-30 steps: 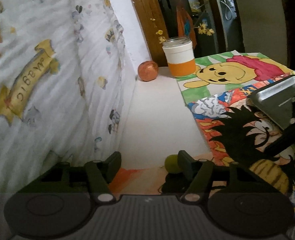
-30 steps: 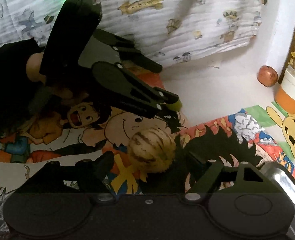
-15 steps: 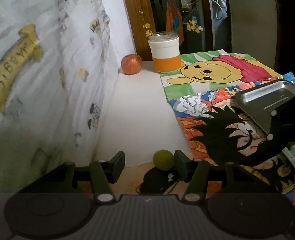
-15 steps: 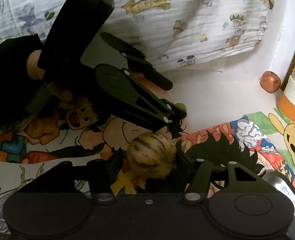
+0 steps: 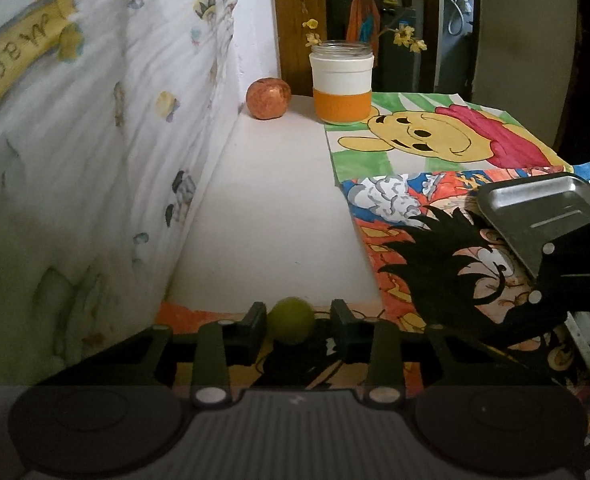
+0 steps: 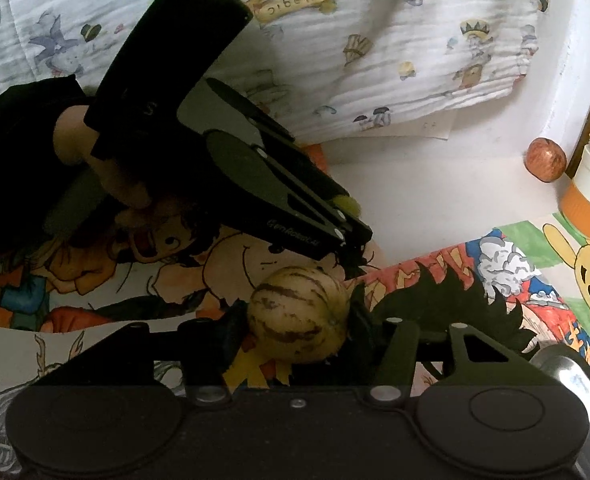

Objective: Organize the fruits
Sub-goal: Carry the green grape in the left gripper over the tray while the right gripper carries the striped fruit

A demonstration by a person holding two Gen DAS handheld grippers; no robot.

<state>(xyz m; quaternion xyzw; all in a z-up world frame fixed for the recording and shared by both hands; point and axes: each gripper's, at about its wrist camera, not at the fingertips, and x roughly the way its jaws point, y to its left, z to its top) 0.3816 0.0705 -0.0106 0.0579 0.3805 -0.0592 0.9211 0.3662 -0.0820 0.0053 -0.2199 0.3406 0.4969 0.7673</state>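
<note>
Left gripper (image 5: 298, 322) just closing around small green fruit (image 5: 291, 319), a slight gap visible at its right finger. Right gripper (image 6: 297, 326) just closing, pads against striped yellow melon (image 6: 298, 314). Both low over cartoon mat (image 5: 435, 248); red apple (image 5: 268, 98) beside orange-banded jar (image 5: 342, 80); metal tray (image 5: 543, 210) at right.

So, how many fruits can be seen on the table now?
3: a small green round fruit between the left tongs, a pale striped melon-like fruit between the right tongs, a reddish apple beside the orange-banded jar. Others may be hidden.
</note>
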